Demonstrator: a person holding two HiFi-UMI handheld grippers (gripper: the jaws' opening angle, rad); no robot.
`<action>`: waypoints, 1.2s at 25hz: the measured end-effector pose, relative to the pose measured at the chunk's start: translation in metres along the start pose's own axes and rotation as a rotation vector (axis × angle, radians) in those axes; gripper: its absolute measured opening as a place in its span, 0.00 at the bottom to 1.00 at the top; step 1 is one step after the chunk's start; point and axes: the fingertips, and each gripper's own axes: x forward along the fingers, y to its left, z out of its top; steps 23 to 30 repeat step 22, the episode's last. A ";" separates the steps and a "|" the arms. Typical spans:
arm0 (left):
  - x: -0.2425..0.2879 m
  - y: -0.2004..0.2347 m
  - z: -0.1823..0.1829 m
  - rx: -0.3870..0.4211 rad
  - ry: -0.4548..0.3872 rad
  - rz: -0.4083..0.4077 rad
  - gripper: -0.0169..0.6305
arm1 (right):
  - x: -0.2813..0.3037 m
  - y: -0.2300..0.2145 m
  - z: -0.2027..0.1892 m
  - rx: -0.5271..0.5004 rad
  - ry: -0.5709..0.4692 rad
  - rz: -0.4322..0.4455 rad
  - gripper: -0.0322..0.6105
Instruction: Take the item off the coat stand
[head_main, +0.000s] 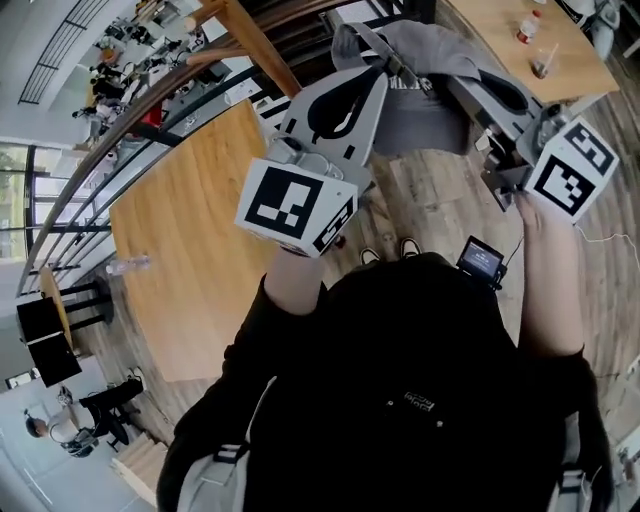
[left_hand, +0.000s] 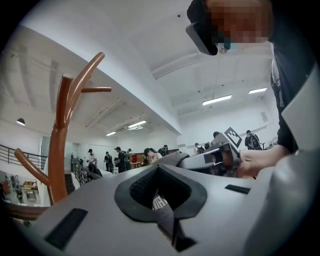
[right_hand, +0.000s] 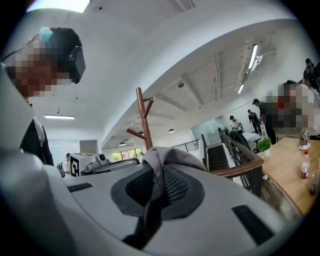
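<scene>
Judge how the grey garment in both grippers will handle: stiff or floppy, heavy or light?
Probably floppy: the garment sags between left gripper and right gripper, bunching in folds. Likely light: small pinches of cloth hold it.

Garment (head_main: 440, 110) plain grey; coat stand (left_hand: 59, 150) reddish-brown wood. Left gripper (left_hand: 162, 212) and right gripper (right_hand: 150, 210) light grey, marker cubes (head_main: 296, 205) in black-and-white squares. Table (head_main: 190, 230) pale wood grain.
</scene>
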 end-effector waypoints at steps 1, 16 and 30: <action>0.001 0.001 -0.004 -0.004 0.012 -0.003 0.02 | 0.001 -0.002 -0.003 0.010 0.009 -0.007 0.10; -0.007 0.012 -0.031 -0.033 0.091 0.007 0.02 | 0.017 0.004 -0.028 -0.026 0.075 -0.014 0.09; -0.002 0.017 -0.032 -0.037 0.106 0.007 0.02 | 0.021 0.002 -0.023 -0.046 0.088 -0.014 0.09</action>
